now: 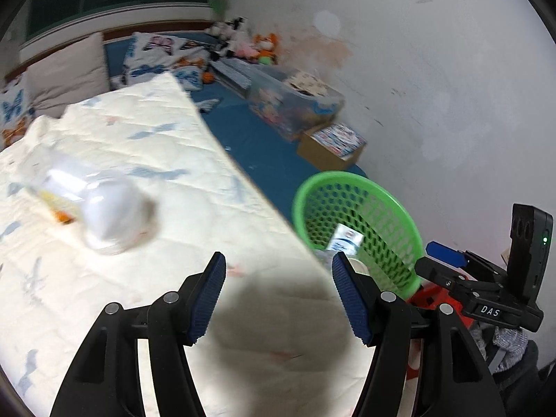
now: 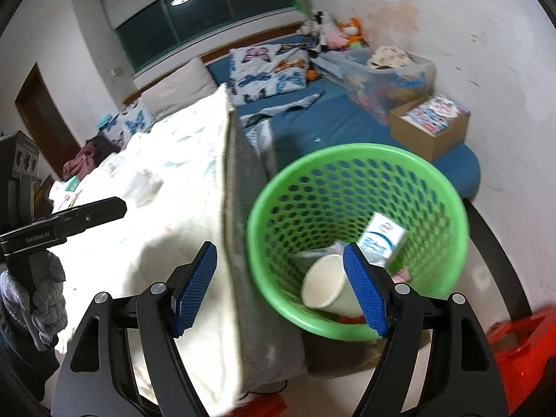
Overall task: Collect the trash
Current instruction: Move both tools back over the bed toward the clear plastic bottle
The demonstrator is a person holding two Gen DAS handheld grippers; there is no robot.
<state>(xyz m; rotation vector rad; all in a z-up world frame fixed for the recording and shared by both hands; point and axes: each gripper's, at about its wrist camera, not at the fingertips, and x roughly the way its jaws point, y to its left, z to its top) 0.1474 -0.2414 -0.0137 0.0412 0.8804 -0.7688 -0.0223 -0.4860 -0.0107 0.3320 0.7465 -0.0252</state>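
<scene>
A green mesh trash basket (image 2: 358, 180) stands beside the bed; it also shows in the left wrist view (image 1: 385, 208). Inside lie a white paper cup (image 2: 326, 285) and a white and blue carton (image 2: 382, 239). A blurred white plastic bottle (image 1: 111, 208) lies on the cream quilt (image 1: 139, 139), ahead and left of my left gripper (image 1: 278, 295), which is open and empty above the quilt's edge. My right gripper (image 2: 281, 288) is open and empty, over the near rim of the basket and the bed edge.
A blue mat (image 2: 330, 125) covers the floor behind the basket. A cardboard box (image 2: 431, 128) and a clear storage bin (image 2: 385, 76) stand by the wall. Pillows (image 2: 271, 66) and soft toys (image 2: 333, 31) lie at the back. A red object (image 2: 517, 351) sits at the lower right.
</scene>
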